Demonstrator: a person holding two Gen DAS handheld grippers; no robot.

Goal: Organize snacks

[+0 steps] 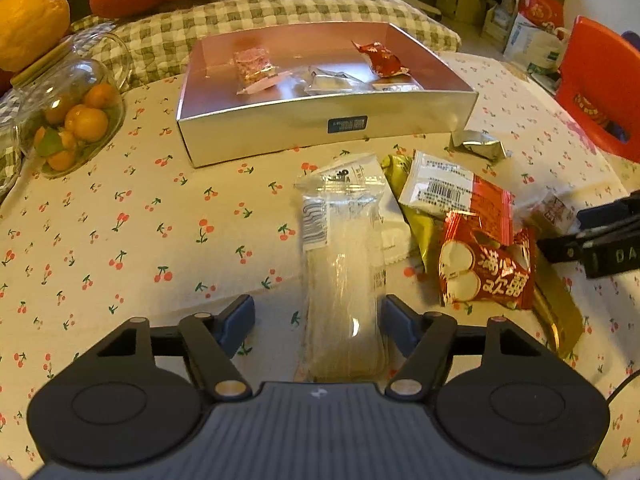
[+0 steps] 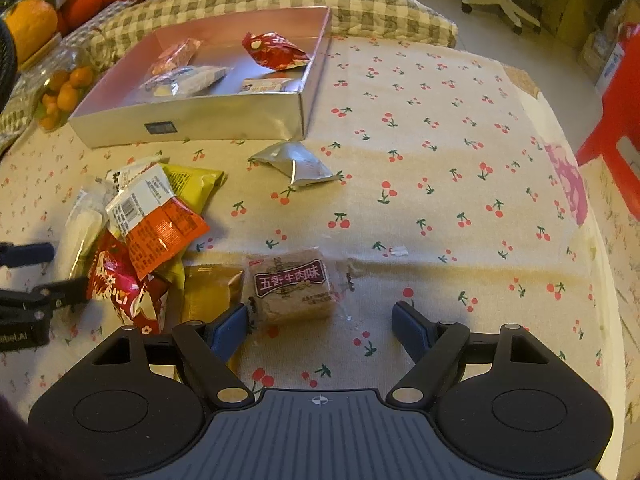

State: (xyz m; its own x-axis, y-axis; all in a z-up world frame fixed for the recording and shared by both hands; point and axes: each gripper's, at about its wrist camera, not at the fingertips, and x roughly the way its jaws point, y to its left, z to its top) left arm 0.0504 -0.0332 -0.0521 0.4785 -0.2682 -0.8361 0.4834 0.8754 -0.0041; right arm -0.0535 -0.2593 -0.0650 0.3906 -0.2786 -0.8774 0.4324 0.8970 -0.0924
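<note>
Tablecloth [image 2: 440, 184] lies bare right of silver box [image 2: 192, 116].

Tablecloth [image 2: 440, 152]: cream, printed with small red cherries on green stems; one pink motif near its right edge.

Box [image 1: 320, 126]: silver outer walls, pinkish reflective interior, dark blue label on the front wall.

Long packet [image 1: 344, 264]: clear film over a pale, whitish-tan content (black barcode stripes on a white panel).

Red packet [image 1: 486, 270]: red with white rounds and white characters.

Square packet [image 2: 294, 286]: clear wrap over a tan block, maroon label with white characters.

Foil packet [image 2: 298, 164]: plain silver.

Yellow packet [image 2: 196, 182]: mustard yellow with dark print.

Cushion [image 1: 256, 12]: olive-green and cream check.

Jar [image 1: 68, 108]: clear glass, orange fruit inside.

Chair [image 1: 600, 80]: bright red-orange.
</note>
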